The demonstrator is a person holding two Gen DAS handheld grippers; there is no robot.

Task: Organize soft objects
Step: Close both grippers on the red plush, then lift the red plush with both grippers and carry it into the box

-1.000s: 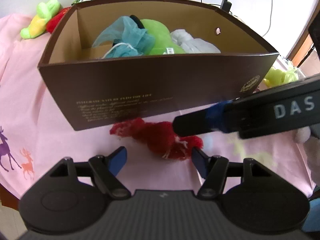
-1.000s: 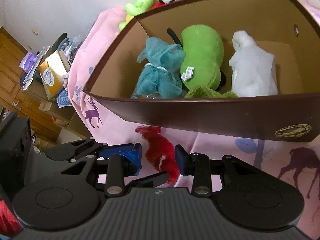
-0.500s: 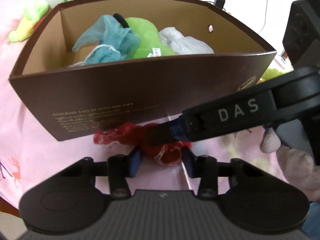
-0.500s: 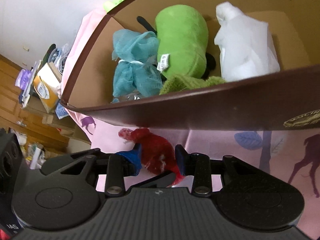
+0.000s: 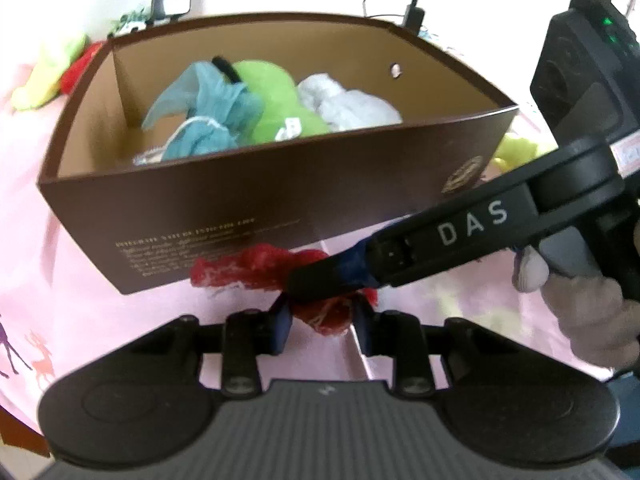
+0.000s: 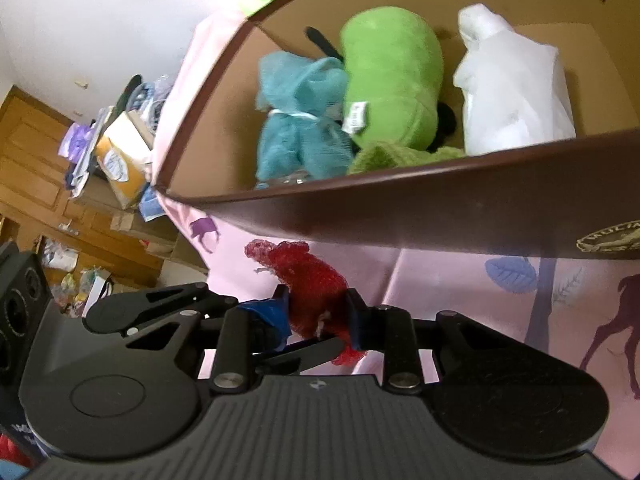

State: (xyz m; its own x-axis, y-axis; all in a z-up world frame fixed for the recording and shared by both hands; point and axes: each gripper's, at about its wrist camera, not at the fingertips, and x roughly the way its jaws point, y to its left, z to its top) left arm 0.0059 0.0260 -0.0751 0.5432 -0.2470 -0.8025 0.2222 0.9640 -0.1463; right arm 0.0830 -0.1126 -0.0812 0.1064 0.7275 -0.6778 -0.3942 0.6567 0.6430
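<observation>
Both tongs, left and right, have narrowed, closing onto red mesh puff.

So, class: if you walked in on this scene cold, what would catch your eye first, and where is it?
First, the red mesh puff on the pink cloth, just in front of the brown box, with the left gripper and right gripper both closing on it. Next, inside the box, the bright green plush lies between a teal puff and a white puff.
</observation>
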